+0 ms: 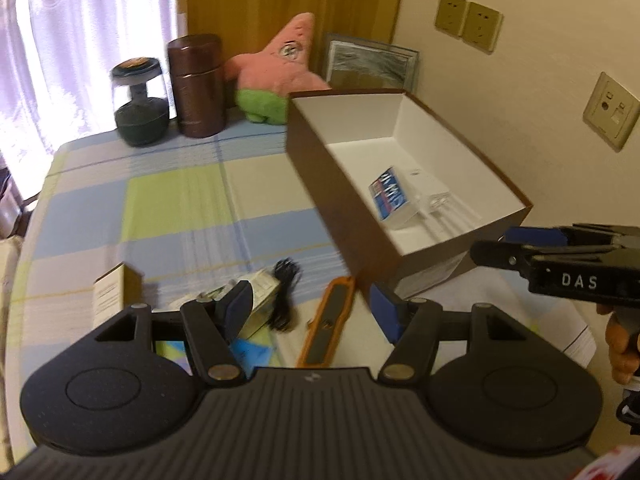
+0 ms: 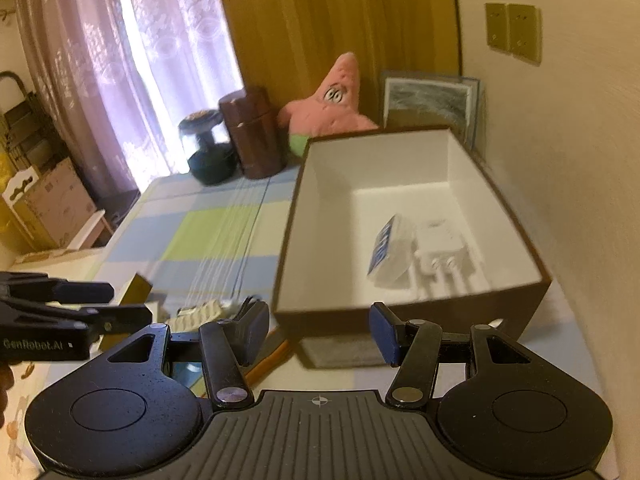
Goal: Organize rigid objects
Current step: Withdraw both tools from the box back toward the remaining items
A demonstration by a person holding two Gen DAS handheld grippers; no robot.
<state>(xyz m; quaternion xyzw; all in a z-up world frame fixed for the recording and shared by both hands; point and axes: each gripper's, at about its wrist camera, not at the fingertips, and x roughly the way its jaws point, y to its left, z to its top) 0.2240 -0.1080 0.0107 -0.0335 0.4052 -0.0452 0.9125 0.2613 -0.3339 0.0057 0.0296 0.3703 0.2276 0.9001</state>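
Note:
A brown box with a white inside (image 1: 320, 160) (image 2: 292, 240) stands open on the checked cloth. In it lie a white and blue small pack (image 1: 390, 196) (image 2: 388, 250) and a white plug adapter (image 1: 430, 192) (image 2: 440, 248). On the cloth before the box lie an orange-edged flat tool (image 1: 330, 320), a black cable (image 1: 286, 292), a small packet (image 1: 262, 292) and a small carton (image 1: 110, 296). My left gripper (image 1: 308, 312) is open and empty above these loose things. My right gripper (image 2: 320, 332) is open and empty just before the box's near wall.
At the back stand a dark glass jar (image 1: 140, 100), a brown cylinder tin (image 1: 198, 84), a pink star plush toy (image 1: 280, 68) and a framed picture (image 1: 370, 64). A wall with sockets (image 1: 468, 20) runs along the right. Curtains (image 1: 60, 40) hang at the left.

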